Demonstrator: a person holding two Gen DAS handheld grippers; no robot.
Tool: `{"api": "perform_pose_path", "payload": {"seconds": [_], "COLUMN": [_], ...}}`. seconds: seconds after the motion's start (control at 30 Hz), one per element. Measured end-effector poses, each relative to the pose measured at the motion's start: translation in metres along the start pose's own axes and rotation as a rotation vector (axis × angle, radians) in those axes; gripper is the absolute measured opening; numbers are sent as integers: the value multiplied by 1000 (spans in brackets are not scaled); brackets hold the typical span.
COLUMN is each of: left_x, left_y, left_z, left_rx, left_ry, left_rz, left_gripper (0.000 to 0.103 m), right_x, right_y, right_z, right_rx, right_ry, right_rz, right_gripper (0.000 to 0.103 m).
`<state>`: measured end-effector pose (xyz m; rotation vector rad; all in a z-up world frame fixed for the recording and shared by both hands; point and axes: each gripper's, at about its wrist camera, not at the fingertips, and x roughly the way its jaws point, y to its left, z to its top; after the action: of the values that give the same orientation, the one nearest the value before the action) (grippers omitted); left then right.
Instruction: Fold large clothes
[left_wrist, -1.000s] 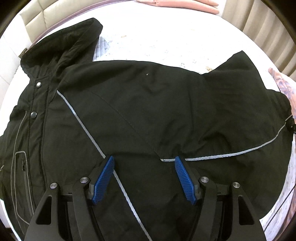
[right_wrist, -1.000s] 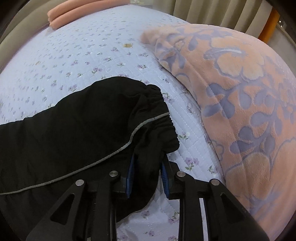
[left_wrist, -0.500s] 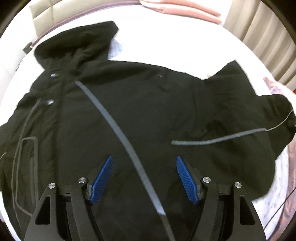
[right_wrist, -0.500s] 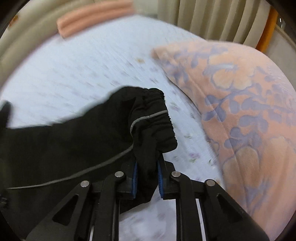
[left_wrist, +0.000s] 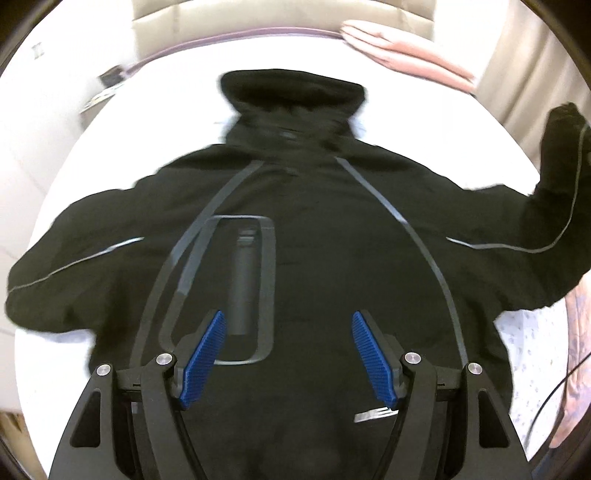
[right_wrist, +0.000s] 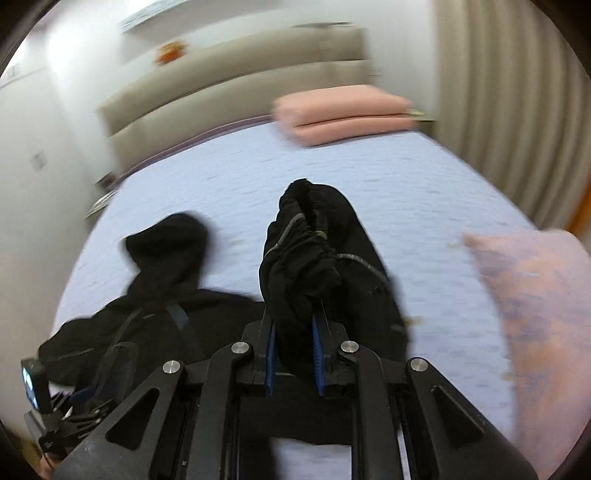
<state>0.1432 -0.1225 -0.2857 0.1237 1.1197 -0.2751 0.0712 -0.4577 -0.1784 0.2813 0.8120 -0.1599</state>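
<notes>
Jacket (left_wrist: 314, 258), cuff (right_wrist: 299, 251) lifted.
Right gripper (right_wrist: 293, 354) clenched on cuff; left gripper (left_wrist: 288, 354) released, empty. Risk: bunched cuff slips, sleeve drops unfolded.

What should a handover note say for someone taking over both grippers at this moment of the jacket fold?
Right gripper: shut on the elastic cuff of the black jacket sleeve, lifted off the bed; its jaws have just been closing on it.
Left gripper: open, empty, above the jacket's front.
Black hooded jacket with grey piping: spread front-up on the lilac quilted bed cover.
Done: one sleeve picked up.
Left: fold that sleeve over the body, then the other sleeve and the body.
</notes>
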Motion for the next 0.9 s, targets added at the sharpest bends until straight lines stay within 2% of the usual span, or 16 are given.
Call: {"api": "perform_pose_path", "payload": {"seconds": [0.1, 0.17, 0.3, 0.37, 0.47, 0.57, 0.6, 0.63, 0.7, 0.73, 0.77, 0.8, 0.9], "left_x": [-9, -18, -26, -25, -19, -12, -9, -5, 0, 3, 3, 5, 6], "left_y": [47, 78, 135, 163, 194, 219, 222, 229, 236, 240, 242, 244, 243], "left_z": [0, -2, -8, -14, -26, -37, -39, -41, -44, -44, -44, -42, -34], "left_rx": [-49, -81, -155, -187, -207, -212, -212, -212, -208, -202, -198, -191, -172], "left_ry": [-18, -32, -39, -27, -8, 18, 27, 36, 48, 52, 53, 54, 42], "left_rz": [30, 62, 111, 128, 151, 155, 154, 154, 147, 140, 134, 121, 55], "left_gripper": [73, 73, 73, 73, 73, 73, 73, 73, 73, 73, 73, 73, 73], "right_x": [30, 47, 90, 119, 164, 206, 218, 229, 239, 239, 238, 233, 205], "right_y": [87, 160, 289, 335, 384, 416, 419, 421, 415, 413, 412, 406, 373], "right_z": [-14, -29, -74, -100, -143, -179, -186, -196, -199, -195, -190, -181, -154], "right_rx": [-68, -137, -292, -353, -429, -490, -503, -507, -505, -491, -458, -407, -270], "right_ry": [48, 78, 135, 190, 281, 352, 371, 395, 402, 415, 448, 468, 449], "right_rz": [70, 108, 186, 203, 191, 129, 113, 104, 104, 131, 185, 238, 319], "right_gripper": [18, 18, 18, 18, 18, 19, 25, 28, 37, 45, 61, 62, 62]}}
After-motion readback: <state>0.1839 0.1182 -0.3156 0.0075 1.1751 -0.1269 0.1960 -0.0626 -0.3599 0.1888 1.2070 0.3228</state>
